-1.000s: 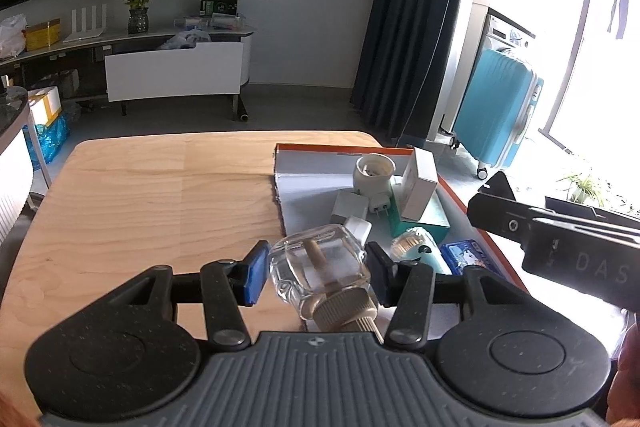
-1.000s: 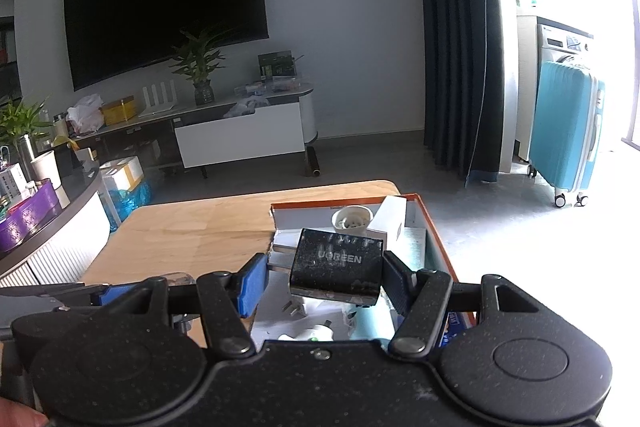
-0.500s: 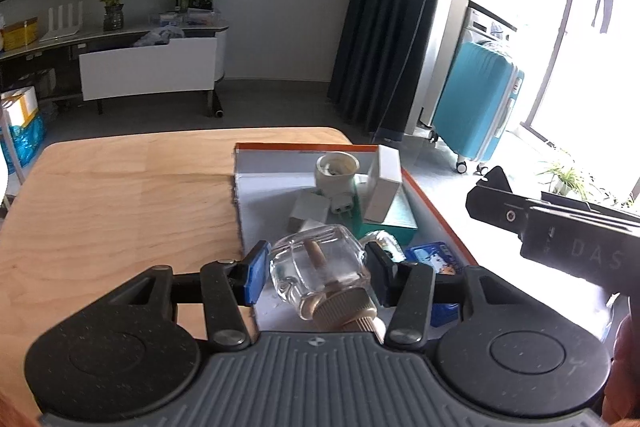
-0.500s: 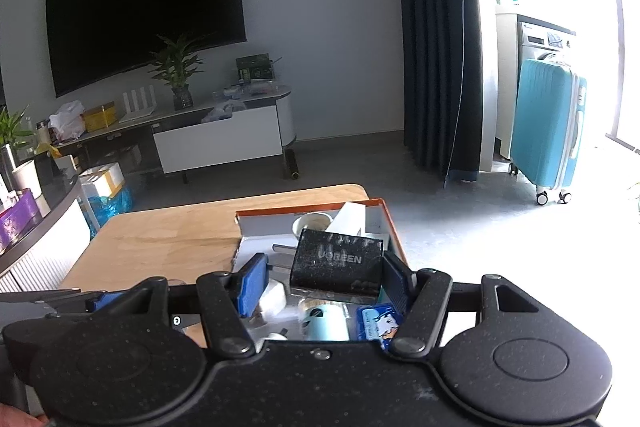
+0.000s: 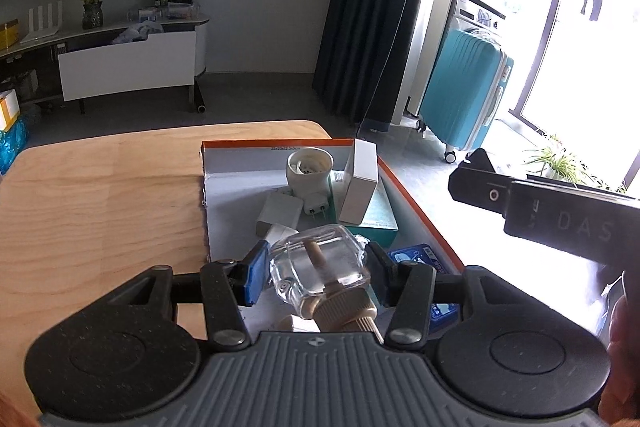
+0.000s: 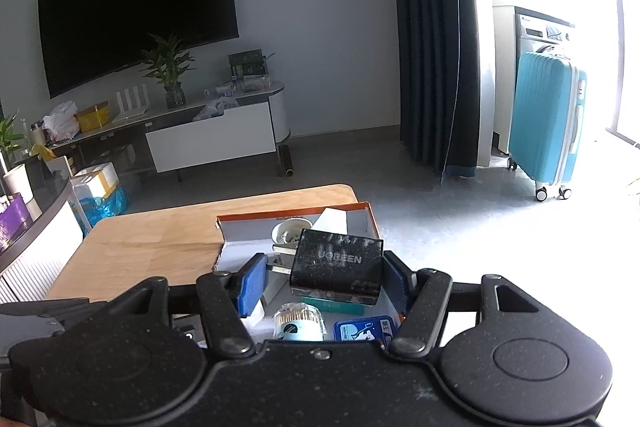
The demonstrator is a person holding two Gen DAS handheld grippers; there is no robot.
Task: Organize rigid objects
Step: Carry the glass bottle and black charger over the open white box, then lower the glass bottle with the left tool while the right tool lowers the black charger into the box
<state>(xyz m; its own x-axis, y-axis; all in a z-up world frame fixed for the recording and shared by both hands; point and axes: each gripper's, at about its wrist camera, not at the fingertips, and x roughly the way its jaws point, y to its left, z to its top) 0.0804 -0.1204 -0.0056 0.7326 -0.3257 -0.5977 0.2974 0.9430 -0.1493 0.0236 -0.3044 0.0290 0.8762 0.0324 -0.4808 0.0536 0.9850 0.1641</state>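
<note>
Two grippers are each carrying something above the same box. The left gripper [image 5: 316,269] is clamped on a clear glass bottle [image 5: 318,267], its blue pads pressing both sides, the ribbed tan cap [image 5: 346,315] pointing back toward the camera. The bottle hangs over the near end of the orange-edged box [image 5: 416,203]. The right gripper [image 6: 324,277] grasps a black charger [image 6: 336,267] printed UGREEN; its right pad touches the charger's side, while a small gap shows at the left pad. The charger is held over the middle of the box.

Inside the box, toward the far end, sits a white round socket [image 5: 309,167], with a white carton [image 5: 360,183] standing on edge just beside it. A white plug adapter [image 5: 280,211] lies near the socket. A teal flat packet [image 5: 380,219] lies under the carton. A blue packet [image 5: 418,259] lies by the near right wall, and in the right wrist view a tub of cotton swabs [image 6: 298,321] rests beside it.

The box rests on the right end of a wooden table [image 5: 100,195]. Beyond the table stand a dark curtain [image 5: 372,11] and a turquoise suitcase [image 5: 464,87].
</note>
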